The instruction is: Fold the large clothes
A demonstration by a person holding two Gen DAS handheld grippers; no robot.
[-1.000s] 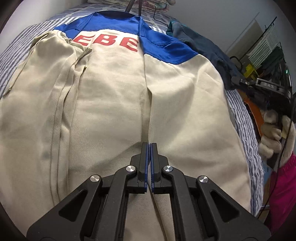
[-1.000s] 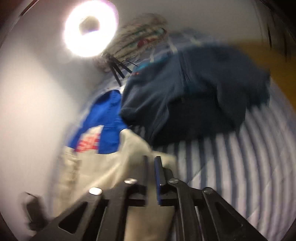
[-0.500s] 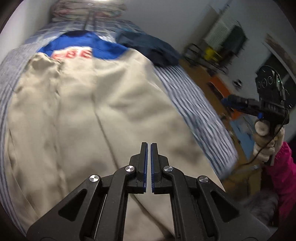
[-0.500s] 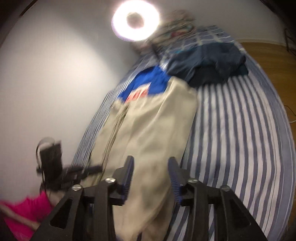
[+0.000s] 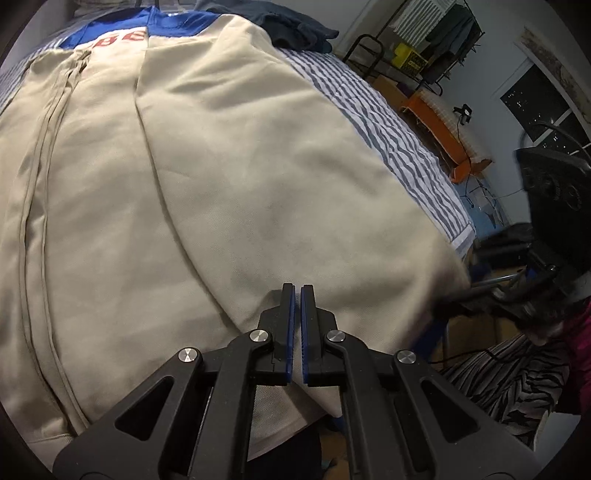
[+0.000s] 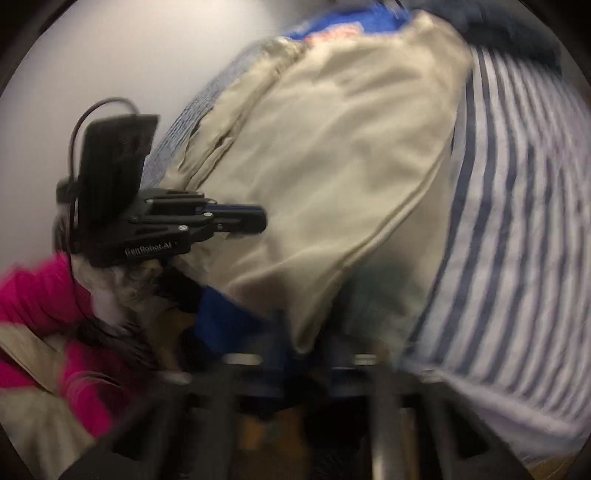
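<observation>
beige jacket [image 5: 221,177] with a blue top and red letters lies spread flat on the striped bed [image 5: 399,147], hem hanging over the near edge. left gripper [image 5: 297,332] hovers over the hem, fingers [image 5: 287,325] nearly closed with a thin gap, holding nothing. right gripper [image 6: 299,373] is at the jacket's lower right corner, heavily blurred, can't tell how far its fingers are apart or if they grip cloth. dark blue clothes [image 5: 295,26] piled at the far end of the bed beside the jacket.
</observation>
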